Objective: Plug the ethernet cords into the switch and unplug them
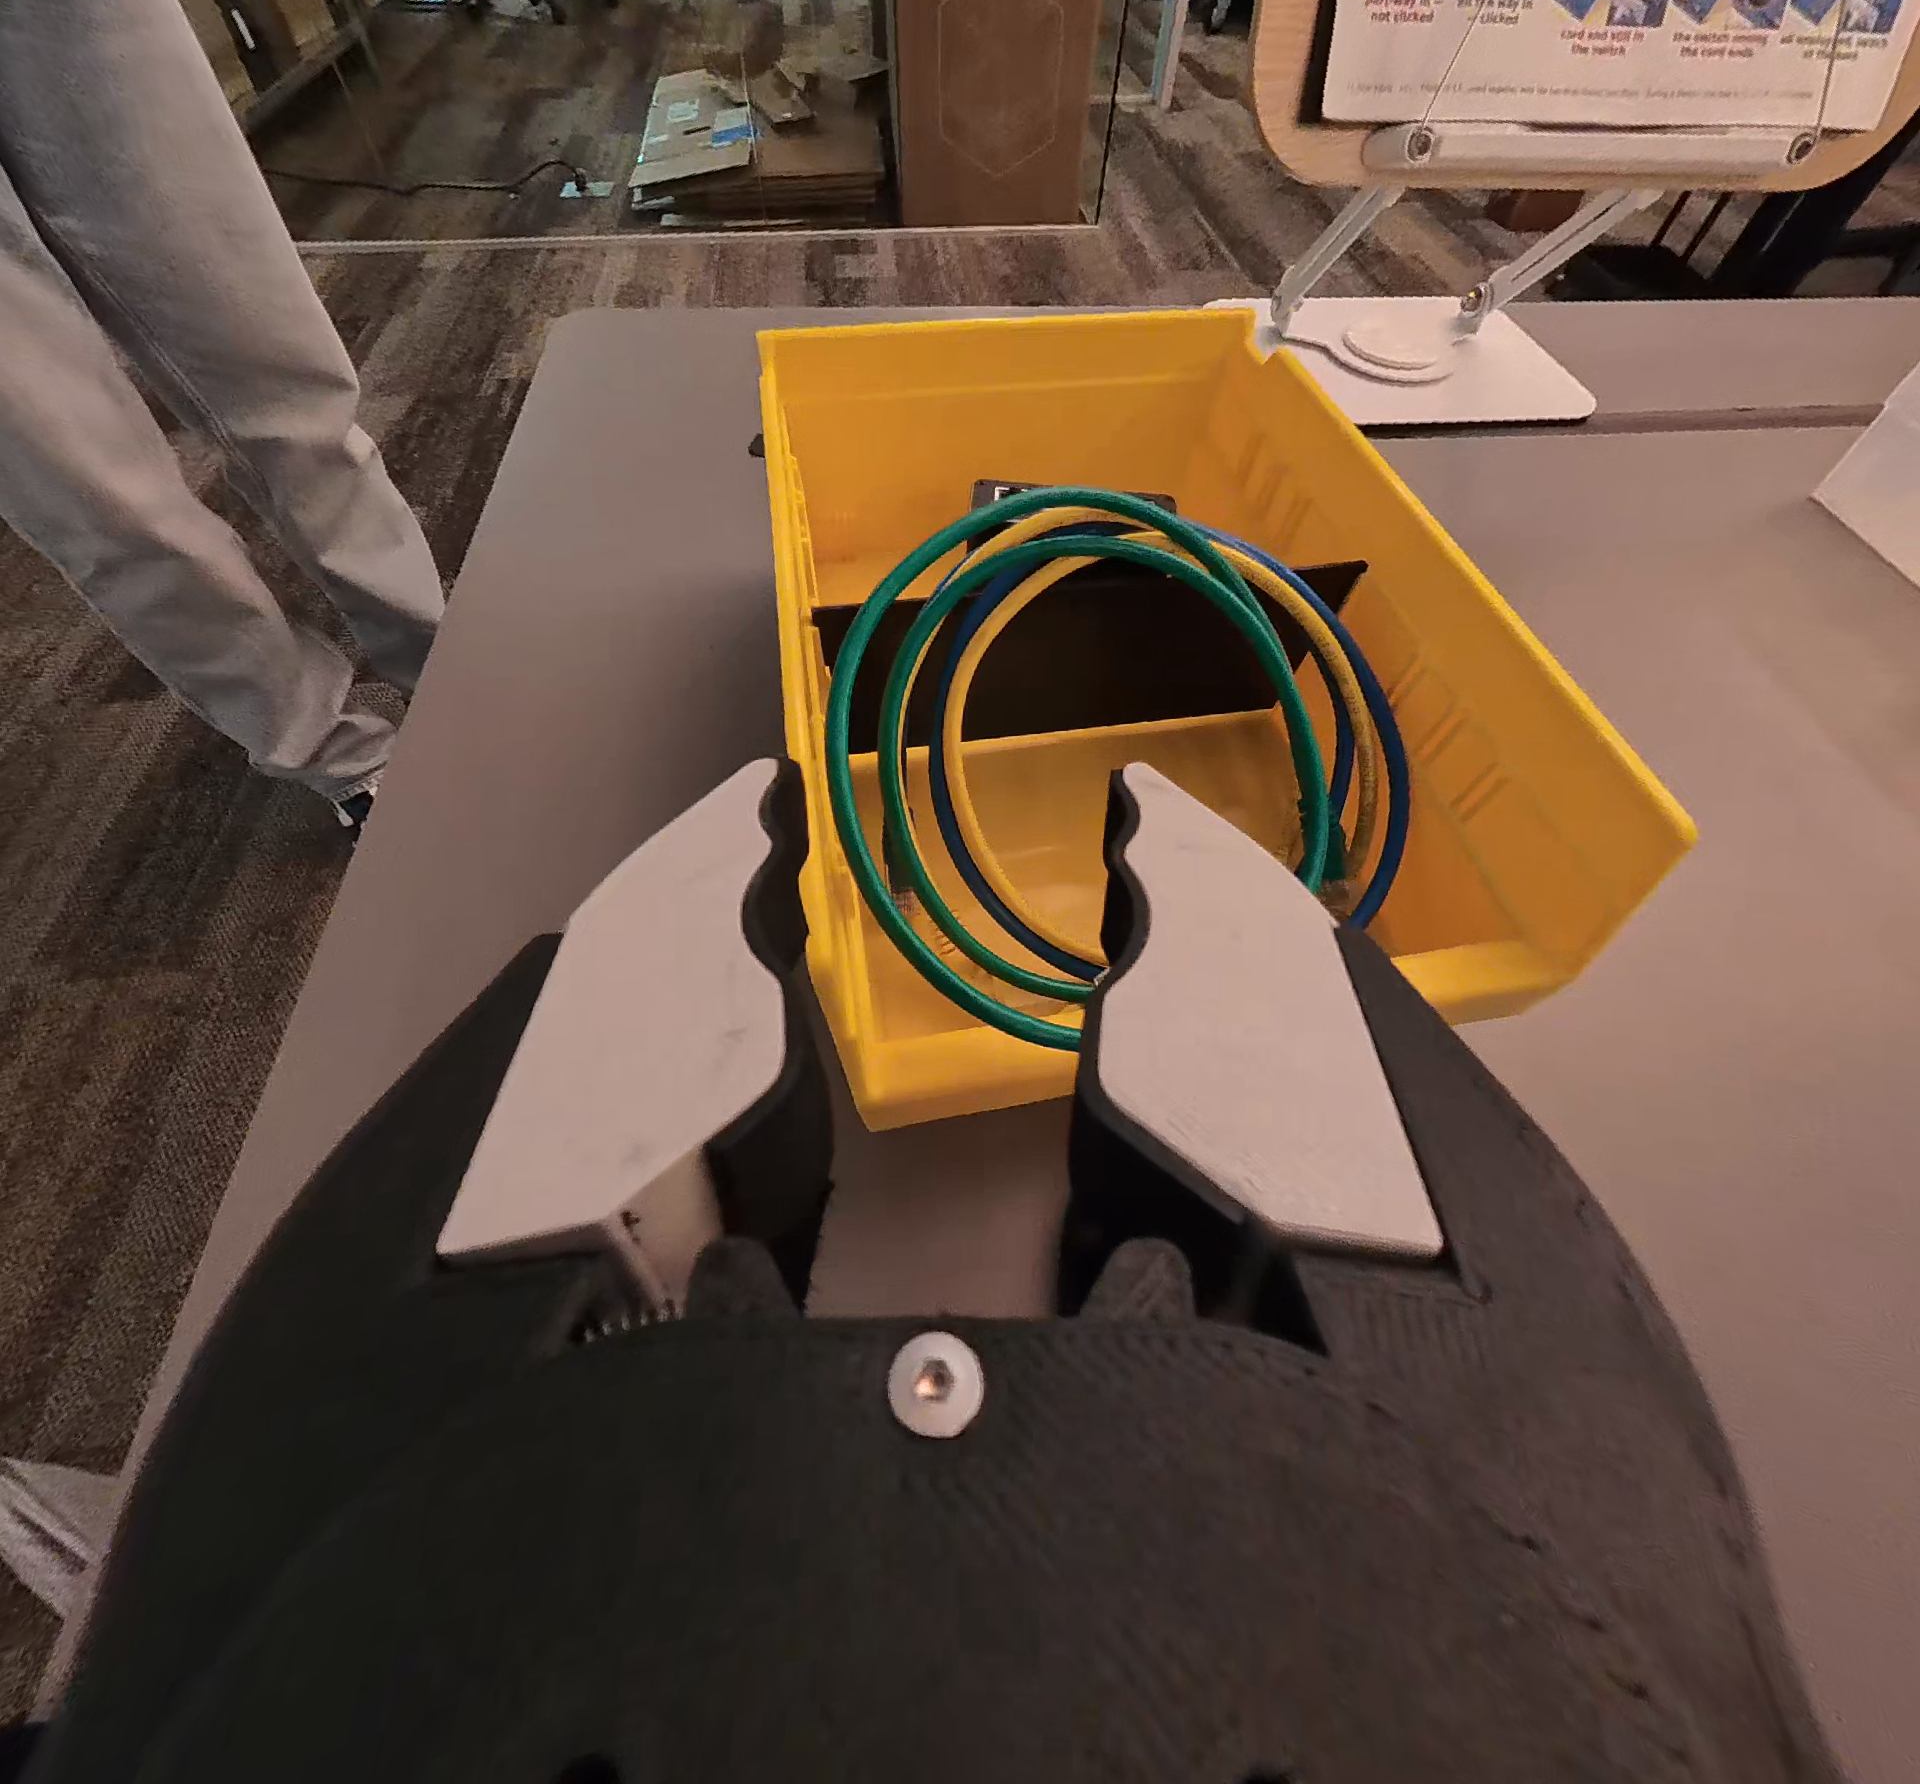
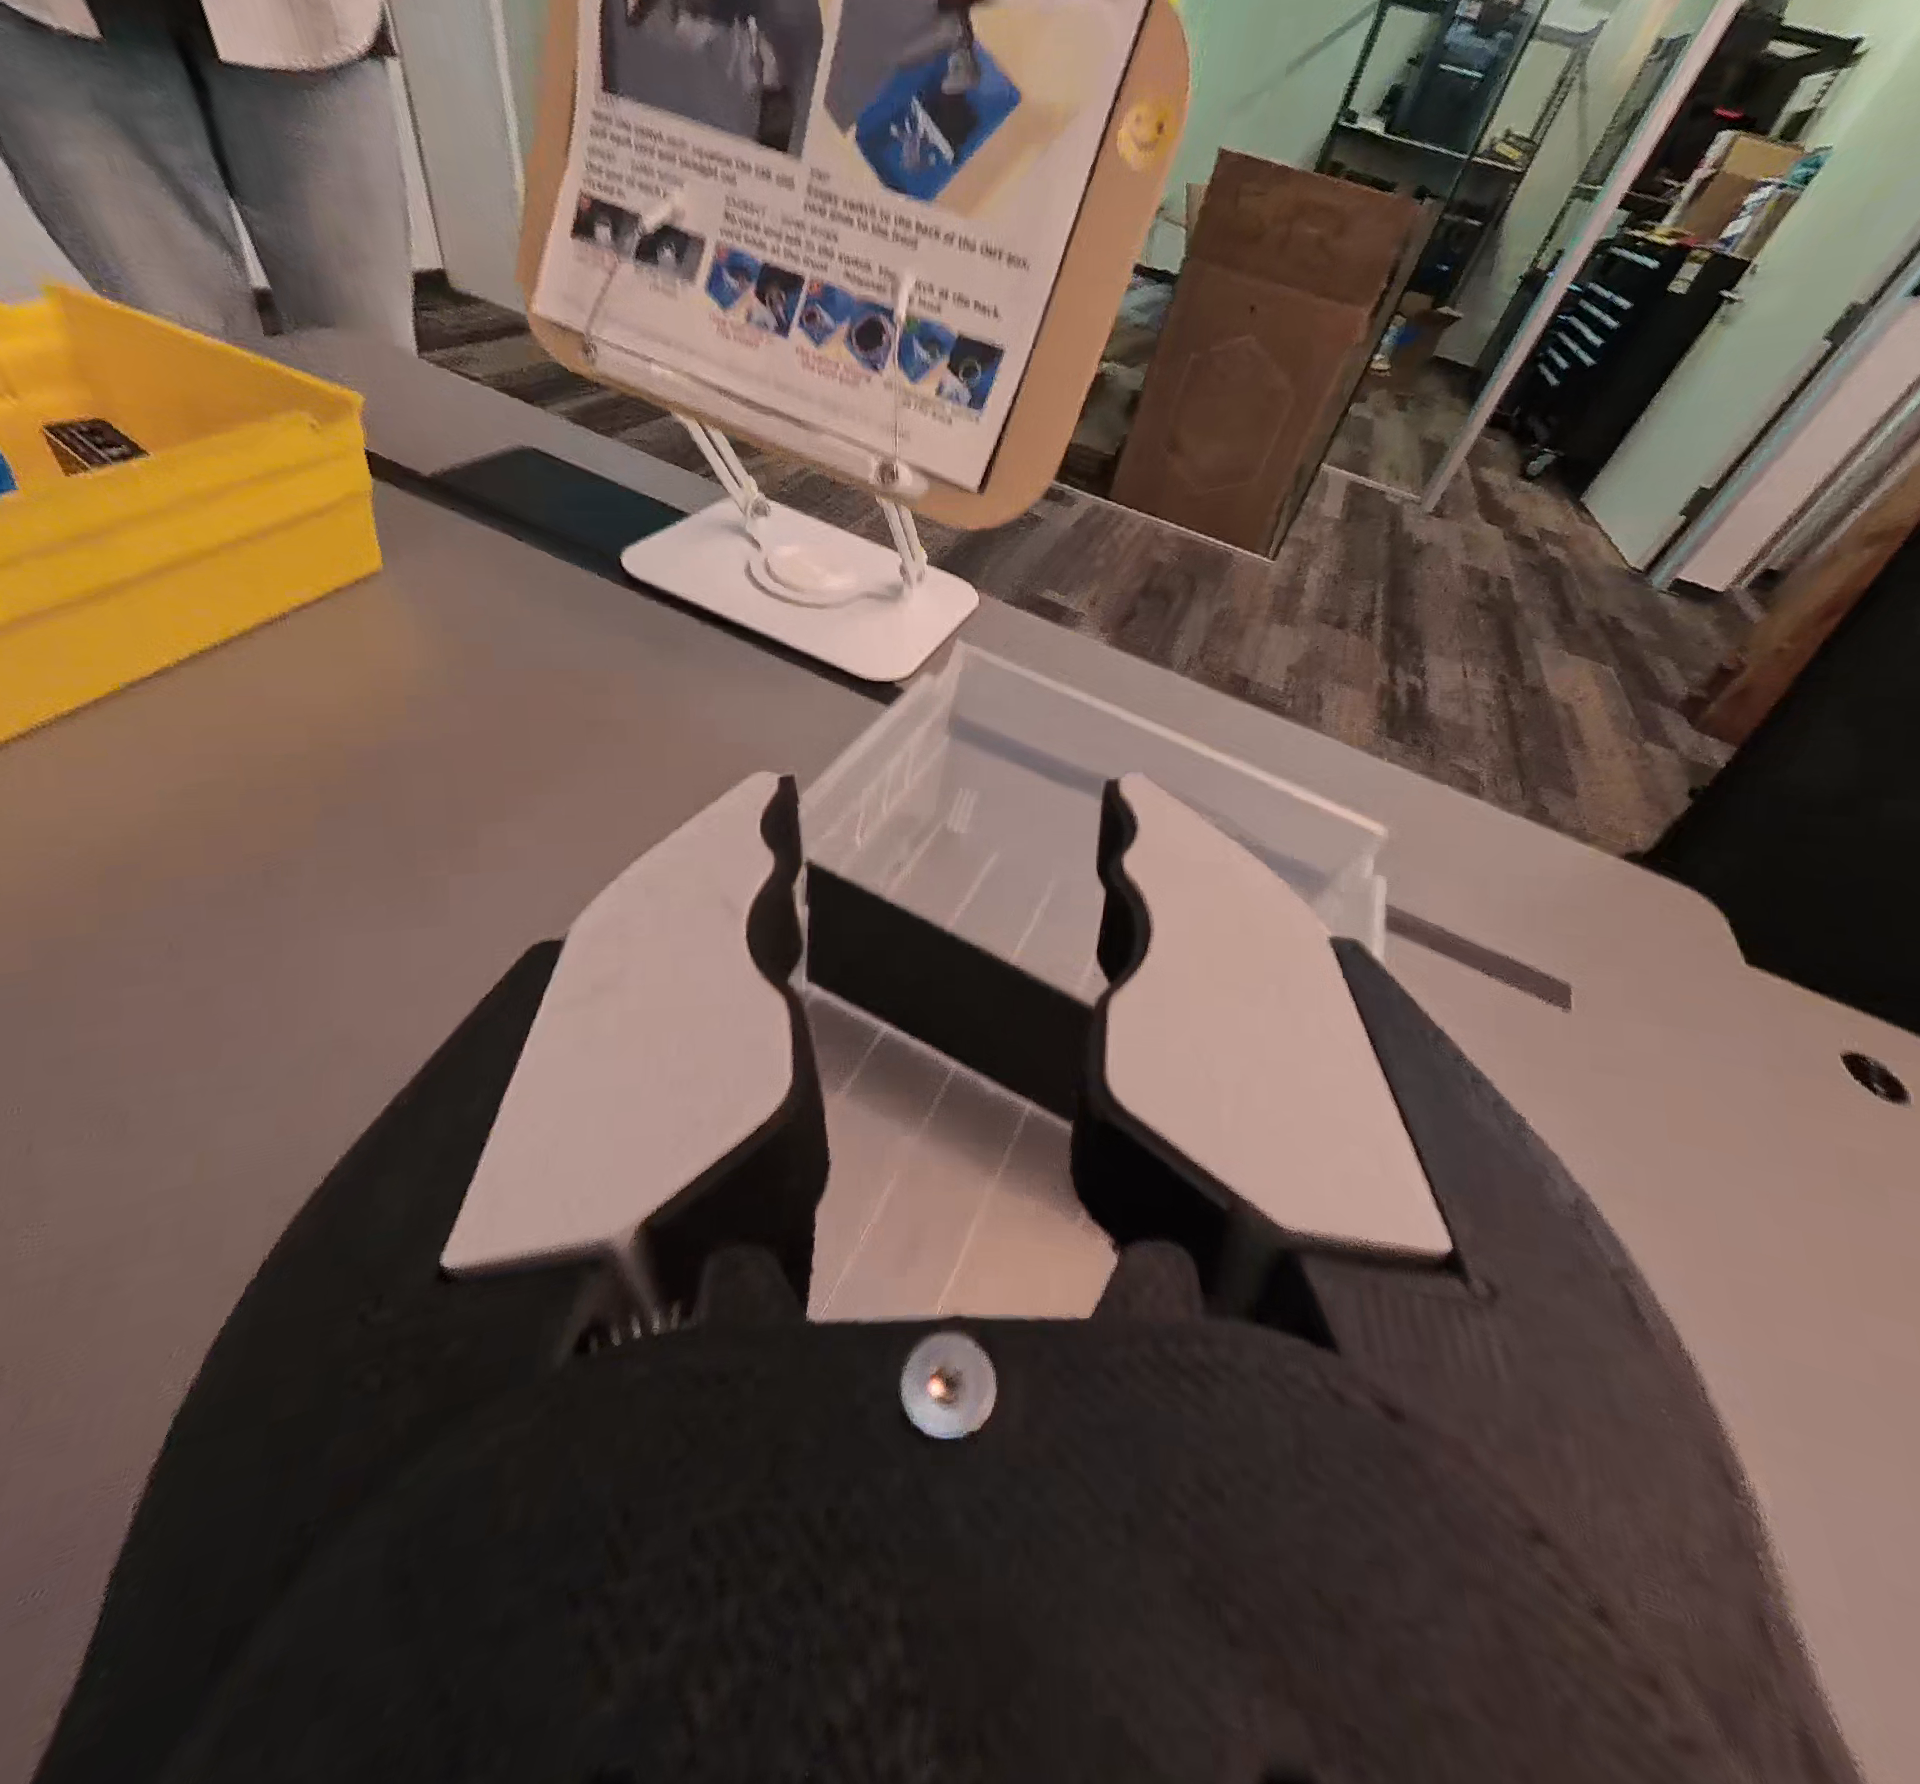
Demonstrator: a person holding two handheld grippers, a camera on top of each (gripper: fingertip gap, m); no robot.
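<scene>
Both grippers empty above the table; no cord picked up yet.

The left gripper [image 1: 951, 799] hangs with fingers spread over the near end of the yellow bin [image 1: 1538, 695], where green [image 1: 862, 695], blue [image 1: 1382, 758] and yellow [image 1: 1288, 633] cords coil against a black divider [image 1: 1101, 664]; the switch [image 1: 1070, 500], at 12 o'clock behind it, is half hidden. Next, I judge, comes pinching a cord end near its plug. Only the right view shows the right gripper [image 2: 951, 825], fingers spread, over a clear bin [image 2: 1143, 747], with an instruction stand [image 2: 831, 176] at 12 o'clock.
</scene>
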